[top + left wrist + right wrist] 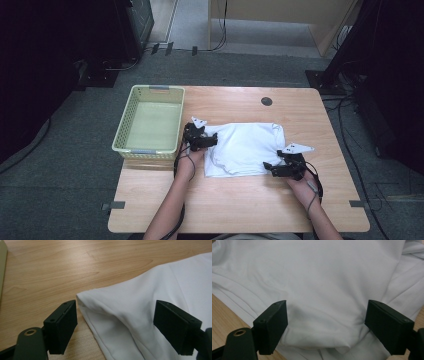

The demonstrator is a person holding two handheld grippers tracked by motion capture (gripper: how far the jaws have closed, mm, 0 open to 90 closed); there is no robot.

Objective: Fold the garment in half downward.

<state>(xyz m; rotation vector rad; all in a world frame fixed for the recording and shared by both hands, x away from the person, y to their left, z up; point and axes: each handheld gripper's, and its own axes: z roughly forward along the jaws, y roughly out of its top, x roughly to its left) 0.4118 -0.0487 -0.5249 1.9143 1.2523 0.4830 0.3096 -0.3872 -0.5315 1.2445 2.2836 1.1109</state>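
- Left gripper at the near-left corner of a folded white cloth, jaws wide apart, nothing pinched.
- In the left gripper view, cloth corner lying between the two jaws, one jaw out over bare wood, the other over the fabric; folded edge just beside the jaw on the wood, contact hard to tell.
- Right gripper at the near-right corner of the same cloth, jaws likewise wide, not clamped on anything.
- In the right gripper view, a bulge of cloth reaching in between the jaws, layered hems running off past one jaw; whether the pads touch the fabric cannot be told.
- Cloth flat on the table, spread between the two grippers, slightly rumpled toward its far corner beyond the right gripper.
- Pale yellow basket just beyond and outward of the left gripper, close to it, on the table's edge.
- Small dark round hole in the tabletop, well beyond the cloth, ahead of both grippers.
- Forearms entering from the near edge, one hand behind each gripper, cables trailing back along them.
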